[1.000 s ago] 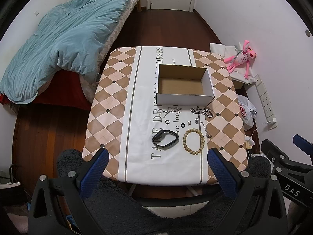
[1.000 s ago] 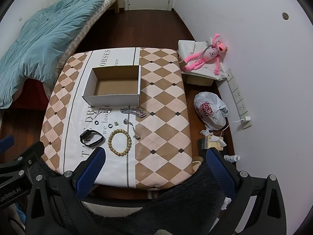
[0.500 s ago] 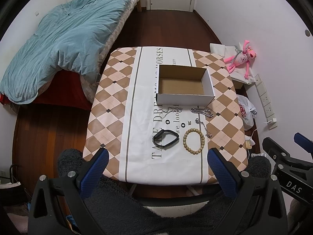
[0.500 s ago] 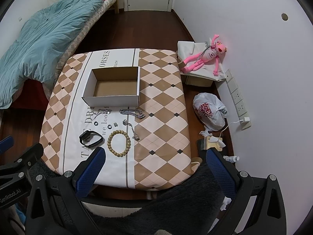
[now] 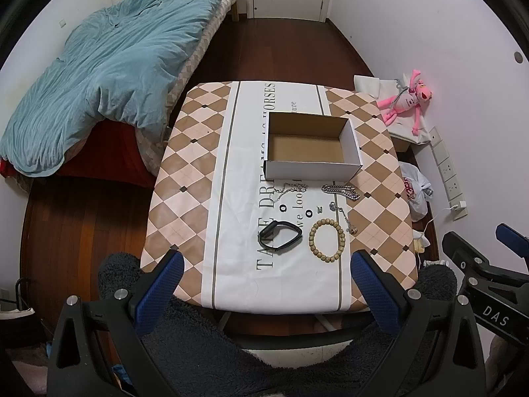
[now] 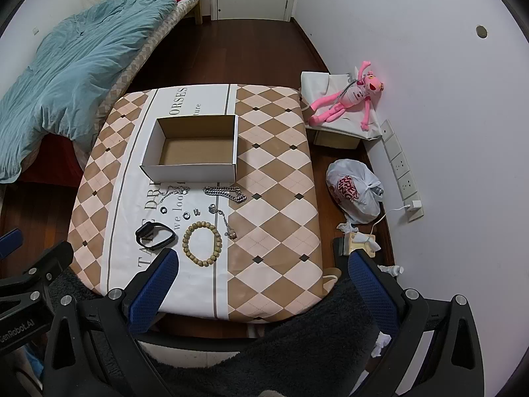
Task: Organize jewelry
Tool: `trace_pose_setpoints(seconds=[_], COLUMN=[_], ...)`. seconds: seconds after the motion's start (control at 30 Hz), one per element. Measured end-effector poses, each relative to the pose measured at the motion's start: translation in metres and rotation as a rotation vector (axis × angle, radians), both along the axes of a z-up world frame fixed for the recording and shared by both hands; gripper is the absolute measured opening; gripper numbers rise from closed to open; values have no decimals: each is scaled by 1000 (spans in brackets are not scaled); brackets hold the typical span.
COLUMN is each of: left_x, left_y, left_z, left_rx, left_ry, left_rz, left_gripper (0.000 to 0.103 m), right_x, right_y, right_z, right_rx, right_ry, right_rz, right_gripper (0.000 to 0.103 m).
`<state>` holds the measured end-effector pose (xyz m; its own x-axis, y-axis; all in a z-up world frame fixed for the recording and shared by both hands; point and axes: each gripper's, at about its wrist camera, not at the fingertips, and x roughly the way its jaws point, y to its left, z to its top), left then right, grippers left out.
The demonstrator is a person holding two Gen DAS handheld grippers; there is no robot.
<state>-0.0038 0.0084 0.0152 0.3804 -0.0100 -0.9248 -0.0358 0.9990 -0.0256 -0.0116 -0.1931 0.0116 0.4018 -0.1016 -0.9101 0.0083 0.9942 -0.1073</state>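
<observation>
An empty white cardboard box [image 5: 310, 165] [image 6: 191, 172] stands on the checked table [image 5: 185, 178] [image 6: 274, 198]. In front of it lie a black wristband [image 5: 281, 235] [image 6: 154, 235], a wooden bead bracelet [image 5: 327, 244] [image 6: 201, 244], a thick silver chain [image 5: 340, 192] [image 6: 224, 192], thinner chains [image 5: 287, 190] [image 6: 224, 220] and small rings [image 5: 309, 213] [image 6: 186, 215]. My left gripper [image 5: 264, 284] and right gripper [image 6: 261, 281] hover open and empty above the table's near edge, well short of the jewelry.
A bed with a blue duvet [image 5: 109, 76] stands left of the table. A pink plush toy [image 6: 350, 99], a plastic bag [image 6: 353, 192] and wall sockets [image 6: 401, 172] are on the right by the wall. A dark fleecy sleeve [image 5: 264, 357] fills the foreground.
Both grippers have drifted slightly; the right view shifted a little so the table sits marginally lower and left. Nothing on the table moved.
</observation>
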Motion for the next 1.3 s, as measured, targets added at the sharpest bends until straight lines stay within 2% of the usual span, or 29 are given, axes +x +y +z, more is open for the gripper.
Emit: trace_pose_setpoints(seconds=[0.47,0.6,0.7,0.77,0.83,1.03,1.2,1.23,1.27,1.3], left_x=[6,24,40,50,60,71,74,75,75,75], left_y=[1,7,16,22,25,26,27,26,25,24], left_z=[1,-19,-43,-62,-83,-134,-167,-170,-173,-176], left_rx=[2,59,117,138,167,210,159,151,144,133], left_ry=[0,-12,-8,8,33,106,168,171,176,190], left_rz=[-1,13,35,41,40,21,-9,-15,-24,-34], left_gripper=[103,103,103,103,103,102,98,96,89,82], right_x=[7,24,42,53,64,75,74,74,74,74], right_y=[0,-4,-4,-2,1,12,22,27,30,32], right_z=[0,-26,-65,-96,-131,-213,-247,-245,-246,-246], right_rx=[11,37,52,69,94,149,149,134,117,104], right_ry=[2,31,72,122,183,287,321,294,288,287], right_rz=[-12,-42,-57,-60,-64,-77,-63,-37,-25,-17], right_gripper=[103,103,102,94,79,64,51,43,41,28])
